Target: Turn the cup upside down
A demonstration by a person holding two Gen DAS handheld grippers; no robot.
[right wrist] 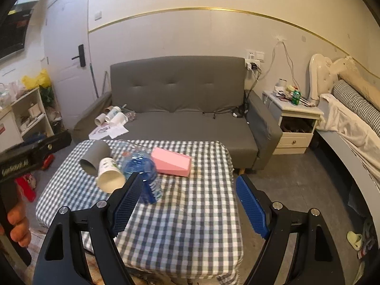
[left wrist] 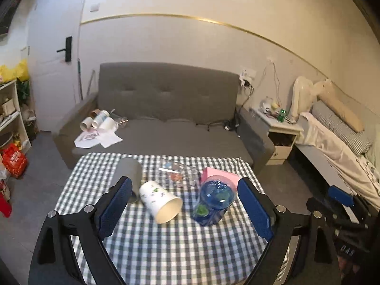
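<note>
A white paper cup (left wrist: 161, 200) with a small print lies on its side on the checked tablecloth (left wrist: 166, 249), its mouth facing me; it also shows in the right wrist view (right wrist: 109, 175). A grey cup (left wrist: 128, 173) lies on its side just left of it, touching it (right wrist: 95, 158). My left gripper (left wrist: 185, 204) is open and empty, with the white cup between and beyond its fingers. My right gripper (right wrist: 187, 203) is open and empty, above the table's middle, right of the cups.
A blue plastic bottle (left wrist: 213, 199) lies right of the white cup (right wrist: 142, 173). A pink box (right wrist: 172, 161) and a clear wrapper (left wrist: 178, 173) lie behind. A grey sofa (right wrist: 185, 109) stands beyond the table, a nightstand (right wrist: 296, 123) and bed at right, shelves (left wrist: 9, 116) at left.
</note>
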